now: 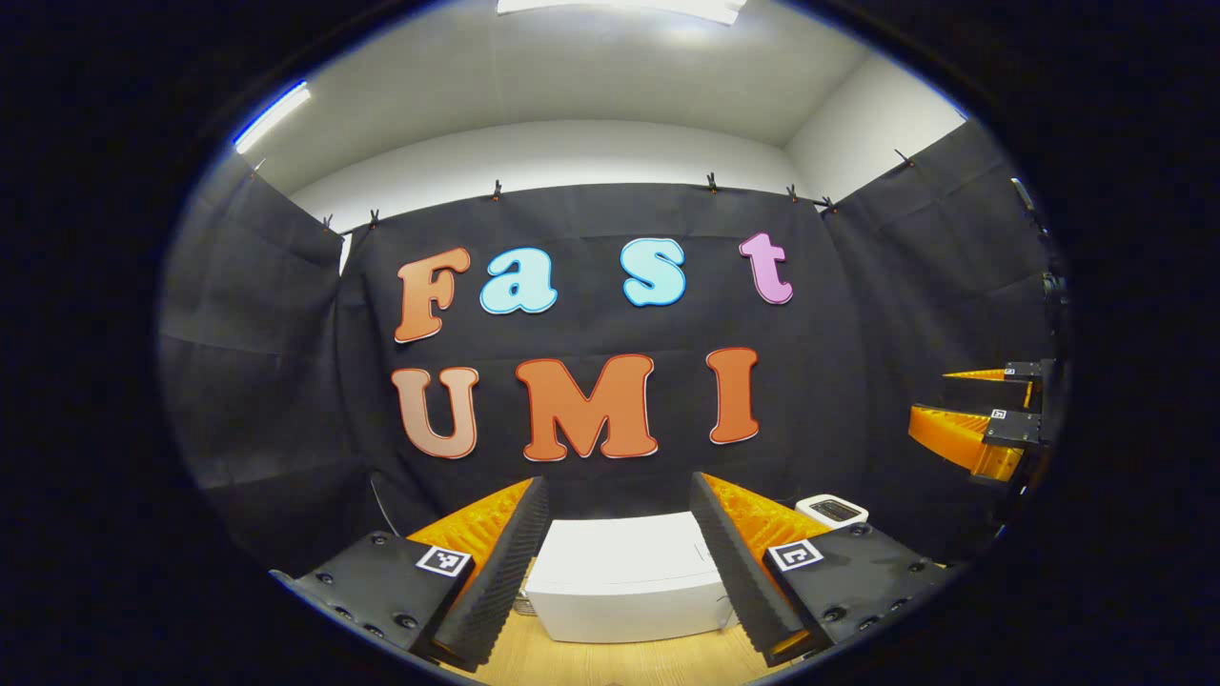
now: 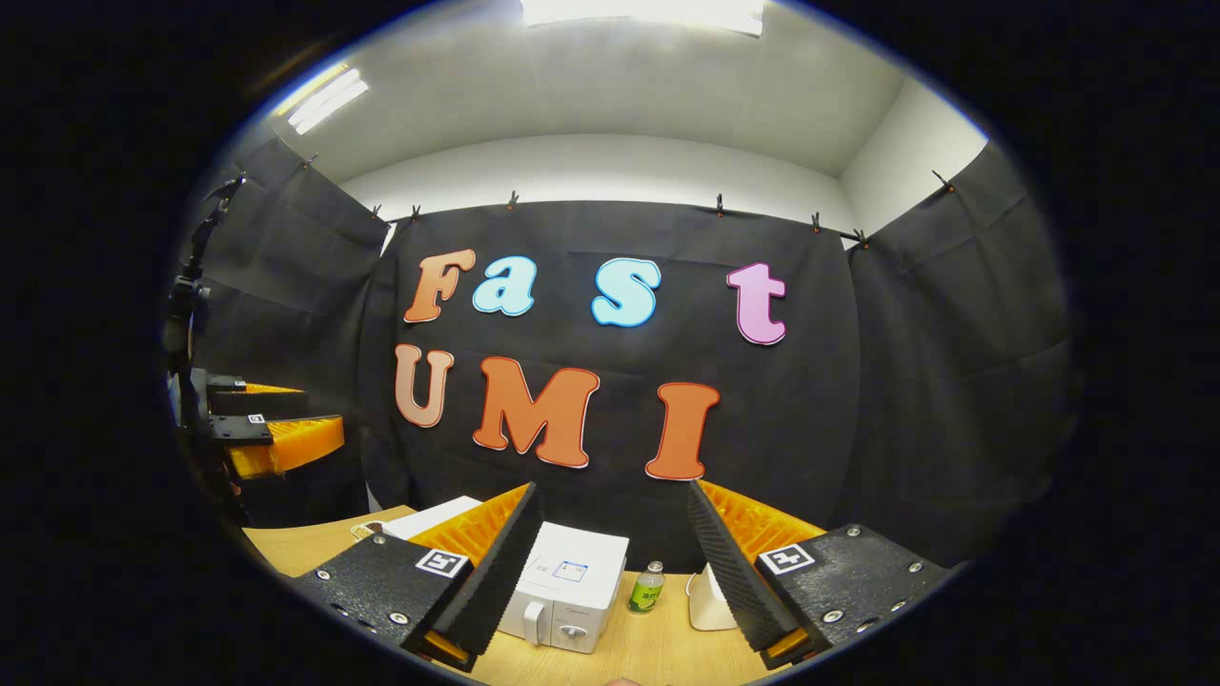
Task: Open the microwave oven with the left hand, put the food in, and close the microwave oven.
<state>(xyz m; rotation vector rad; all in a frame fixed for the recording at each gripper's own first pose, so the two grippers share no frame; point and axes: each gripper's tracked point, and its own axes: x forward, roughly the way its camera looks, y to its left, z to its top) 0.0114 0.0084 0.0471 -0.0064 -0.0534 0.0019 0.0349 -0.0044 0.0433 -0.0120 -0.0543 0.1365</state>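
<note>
Right gripper view: shut microwave oven (image 2: 562, 586) beside small bottle (image 2: 647, 587).

From the left gripper view, the microwave oven (image 1: 624, 576) had both ends hidden behind the fingers (image 1: 500, 562). At four o'clock a small white appliance (image 1: 832, 511) stood half hidden, too small to identify.

Both grippers (image 1: 620, 557) (image 2: 610, 562) raised, fingers apart
</note>
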